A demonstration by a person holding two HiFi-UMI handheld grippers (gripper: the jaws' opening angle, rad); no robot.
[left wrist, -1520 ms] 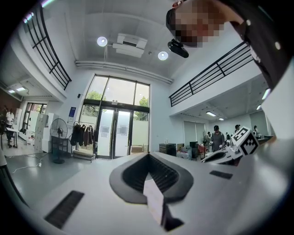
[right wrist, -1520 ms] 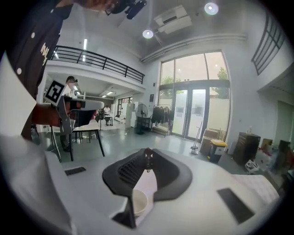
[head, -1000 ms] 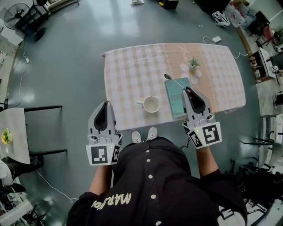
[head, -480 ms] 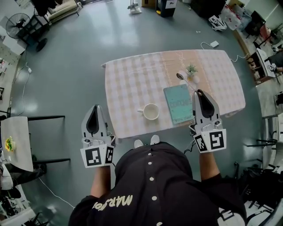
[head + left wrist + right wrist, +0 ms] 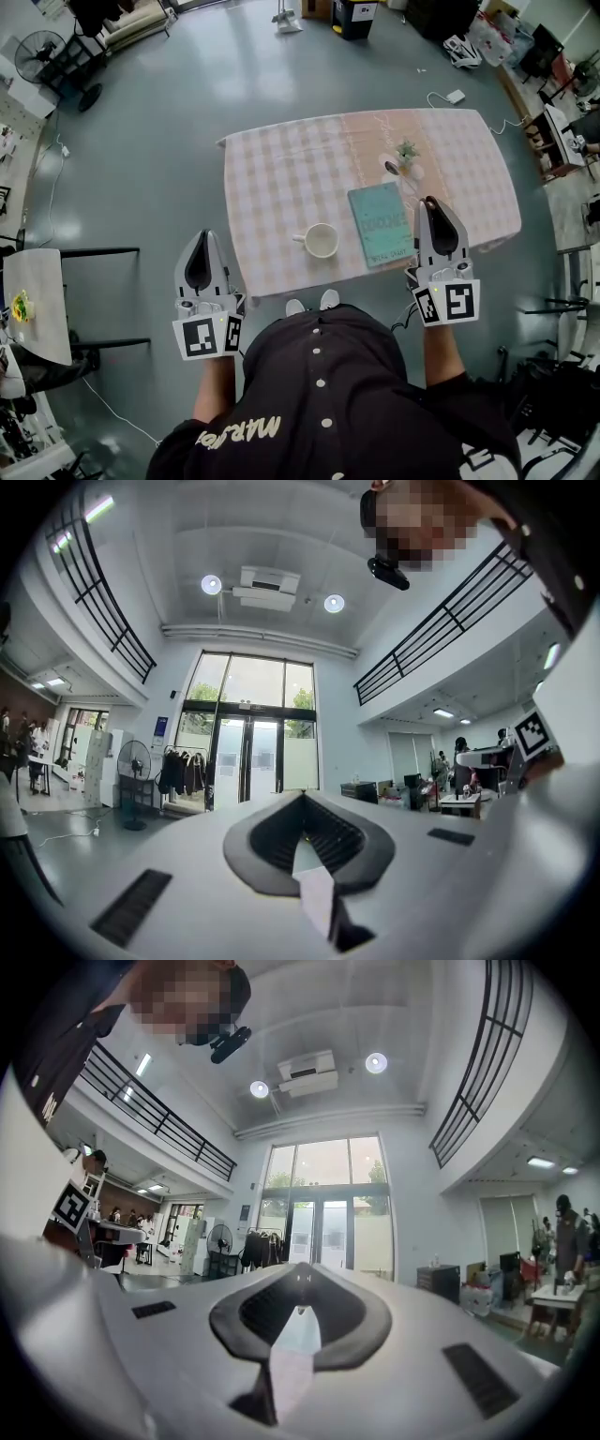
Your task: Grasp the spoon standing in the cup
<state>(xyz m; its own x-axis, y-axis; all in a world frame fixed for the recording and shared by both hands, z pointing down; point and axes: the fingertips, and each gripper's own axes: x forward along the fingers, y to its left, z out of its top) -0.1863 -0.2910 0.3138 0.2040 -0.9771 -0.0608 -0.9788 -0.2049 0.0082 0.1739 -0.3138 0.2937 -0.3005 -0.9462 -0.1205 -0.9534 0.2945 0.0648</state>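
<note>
An empty white cup (image 5: 321,240) stands near the front edge of the checked table (image 5: 281,178), its handle to the left. The metal spoon (image 5: 394,168) is out of the cup: its bowl hangs in the air by the small plant and its thin handle runs back into my right gripper (image 5: 429,202), which is shut on it above the table's right part. In the right gripper view the jaws (image 5: 300,1281) meet and hide the spoon. My left gripper (image 5: 203,236) is shut and empty over the floor, left of the table; its jaws (image 5: 302,801) meet too.
A teal book (image 5: 380,223) lies right of the cup. A small potted plant (image 5: 407,150) stands behind it. Left of the table are a black frame (image 5: 89,251) and a fan (image 5: 37,42). Cables run over the grey floor, and furniture crowds the right side.
My right gripper has carried the spoon to the right, from over the book's far left corner to beside the plant. My left gripper has drawn back a little from the table.
</note>
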